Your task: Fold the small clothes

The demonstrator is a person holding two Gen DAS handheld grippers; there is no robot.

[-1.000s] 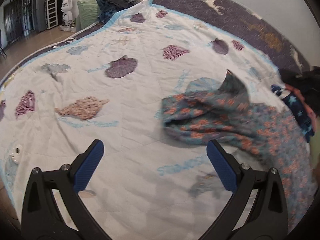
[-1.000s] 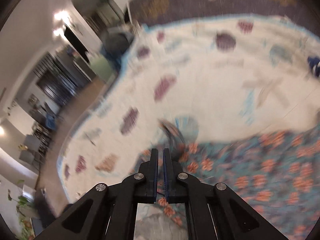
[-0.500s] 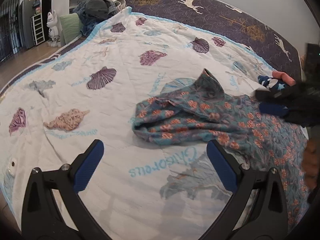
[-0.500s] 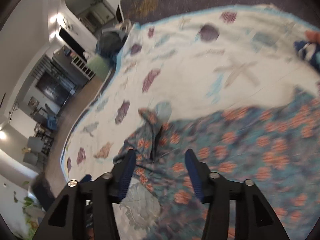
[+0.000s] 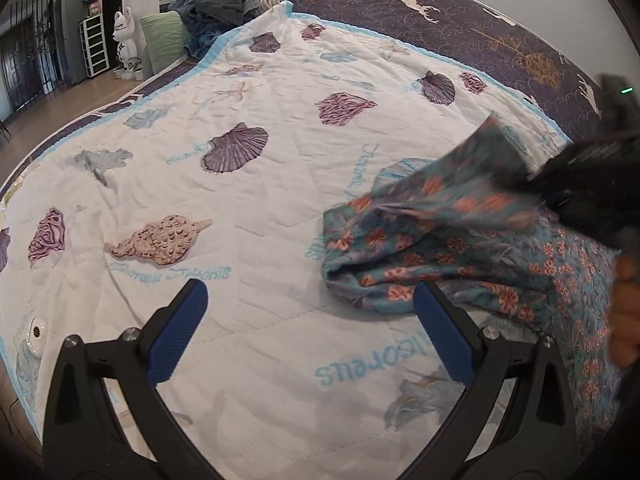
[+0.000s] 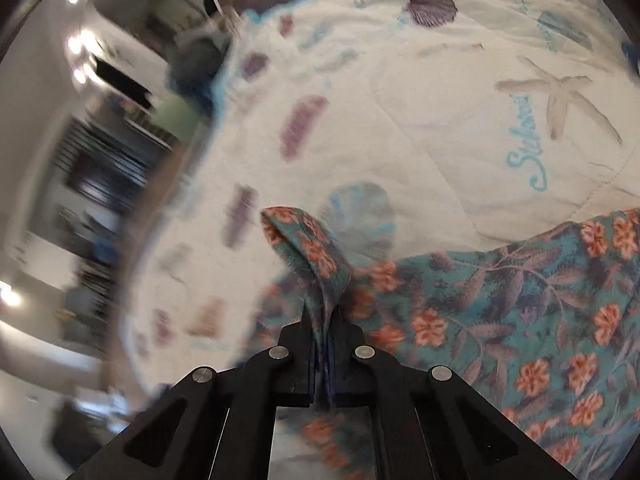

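Far left, room edge: a white figurine [image 5: 124, 40] and a green cushion [image 5: 162, 36] stand off the bed, well apart from the work.
Quilt: the shell-print quilt [image 5: 248, 208] covers the bed; its whole left side is bare.
Left gripper: the left gripper [image 5: 308, 332] hovers over bare quilt with its blue pads spread wide and nothing between them; the nearest fold of cloth lies just beyond its right pad.
Garment, place: the floral garment [image 5: 432, 248] lies on the right part of the quilt, bunched at its left end and flatter toward the right edge of the left wrist view.
What has just changed: half a second ago the right gripper stood open above the cloth; its jaws have just been closing, and a raised ridge of fabric now sits pinched between them.
Right gripper: the right gripper [image 6: 322, 356] is clamped on that ridge of the floral garment [image 6: 500, 312].
Meaning for the task: judged from this, the grasp is made and the fold itself is not yet done; the cloth is still rumpled.
Long axis: it seems to run left to right across the quilt in the left wrist view.
Pointing: the pinched corner [image 6: 296, 240] peaks toward the far side of the bed; which garment end this is cannot be told.
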